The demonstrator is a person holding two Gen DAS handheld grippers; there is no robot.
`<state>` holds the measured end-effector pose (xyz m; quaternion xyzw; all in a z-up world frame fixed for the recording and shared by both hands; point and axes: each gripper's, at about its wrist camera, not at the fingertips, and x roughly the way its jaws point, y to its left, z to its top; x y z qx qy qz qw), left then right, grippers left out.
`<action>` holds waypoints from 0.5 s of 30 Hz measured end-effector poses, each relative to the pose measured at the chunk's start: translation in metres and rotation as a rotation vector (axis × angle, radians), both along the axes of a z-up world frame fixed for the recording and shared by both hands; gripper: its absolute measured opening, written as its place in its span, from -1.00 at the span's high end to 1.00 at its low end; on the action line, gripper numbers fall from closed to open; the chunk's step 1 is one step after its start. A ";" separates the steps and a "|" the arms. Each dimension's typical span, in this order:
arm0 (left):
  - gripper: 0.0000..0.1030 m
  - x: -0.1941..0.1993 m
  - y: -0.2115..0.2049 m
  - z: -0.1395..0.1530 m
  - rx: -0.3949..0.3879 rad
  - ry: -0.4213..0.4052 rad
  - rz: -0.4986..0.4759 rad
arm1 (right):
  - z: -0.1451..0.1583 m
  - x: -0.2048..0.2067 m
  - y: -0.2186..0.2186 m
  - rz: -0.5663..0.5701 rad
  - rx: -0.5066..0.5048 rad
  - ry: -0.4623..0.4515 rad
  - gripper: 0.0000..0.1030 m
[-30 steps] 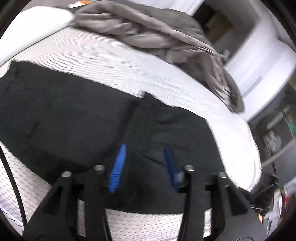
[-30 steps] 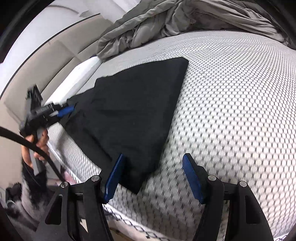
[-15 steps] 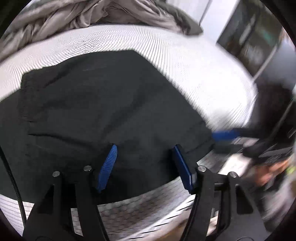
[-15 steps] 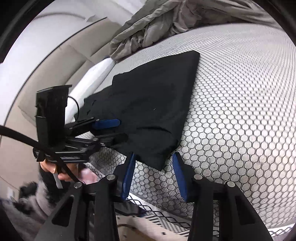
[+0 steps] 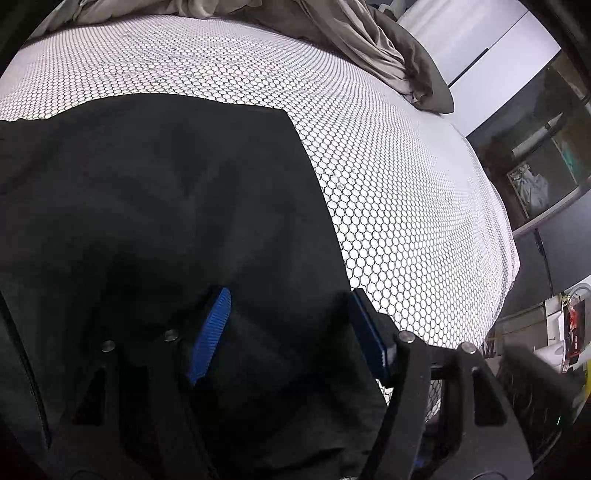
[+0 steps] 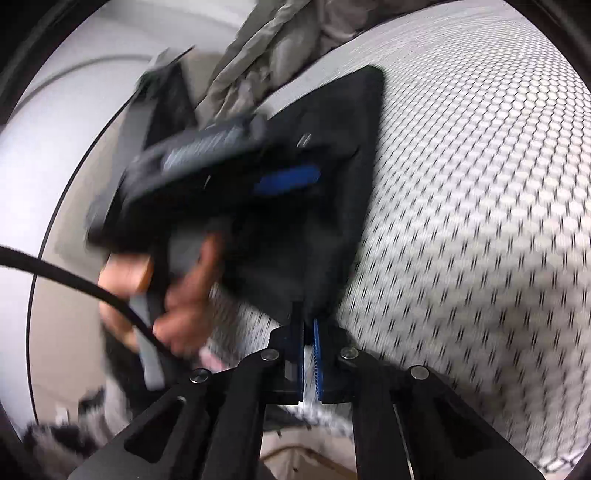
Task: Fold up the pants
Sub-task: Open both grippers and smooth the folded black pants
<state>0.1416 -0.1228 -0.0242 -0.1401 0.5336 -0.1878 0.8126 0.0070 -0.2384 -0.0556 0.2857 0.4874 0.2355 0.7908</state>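
Black pants (image 5: 166, 206) lie flat on the bed (image 5: 388, 177), on its honeycomb-print sheet, already doubled to a compact panel near the bed's front edge; a grey blanket (image 5: 354, 33) is bunched at the far side, well apart from them. Left gripper (image 5: 288, 332): jaws wide, blue pads (image 5: 210, 332) low over the pants' near part w/ cloth between them, not pinched; whether the pads touch the cloth cannot be told. Judged reason: it is set to take the near edge beside the other grip, so both ends of that edge can rise together. Right gripper (image 6: 308, 336): jaws narrow, pinching the near corner of the pants, which bunches just above the pads; grip at the corner gives control of the fold line. In the right wrist view the left gripper and the hand (image 6: 177, 295) holding it sit close on the left, blurred, over the same cloth. Step in hand, approx.: securing the near edge for another fold toward the far edge. Risk: only one layer caught, so the lower layers stay behind.
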 end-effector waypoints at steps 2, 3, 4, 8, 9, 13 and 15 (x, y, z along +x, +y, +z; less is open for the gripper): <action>-0.24 0.000 -0.005 -0.001 -0.009 -0.007 -0.009 | -0.002 -0.008 0.008 0.100 0.006 0.018 0.96; -0.24 -0.001 -0.007 0.001 -0.015 -0.006 -0.019 | -0.002 -0.014 0.009 0.118 -0.030 0.014 0.96; -0.24 -0.002 -0.004 0.002 -0.023 -0.003 -0.022 | 0.002 -0.020 0.007 0.112 -0.062 -0.007 0.91; -0.24 -0.021 0.011 0.009 -0.089 0.015 -0.028 | 0.017 -0.030 -0.030 -0.030 0.017 -0.056 0.07; -0.24 -0.030 0.010 0.012 -0.081 0.010 -0.046 | 0.019 -0.029 -0.039 -0.073 0.039 -0.060 0.07; -0.25 -0.065 0.006 0.018 0.023 -0.039 -0.162 | 0.013 -0.011 -0.053 -0.167 0.168 -0.035 0.07; -0.25 -0.094 0.007 0.024 0.103 -0.076 -0.224 | 0.009 -0.002 -0.049 -0.170 0.139 -0.015 0.08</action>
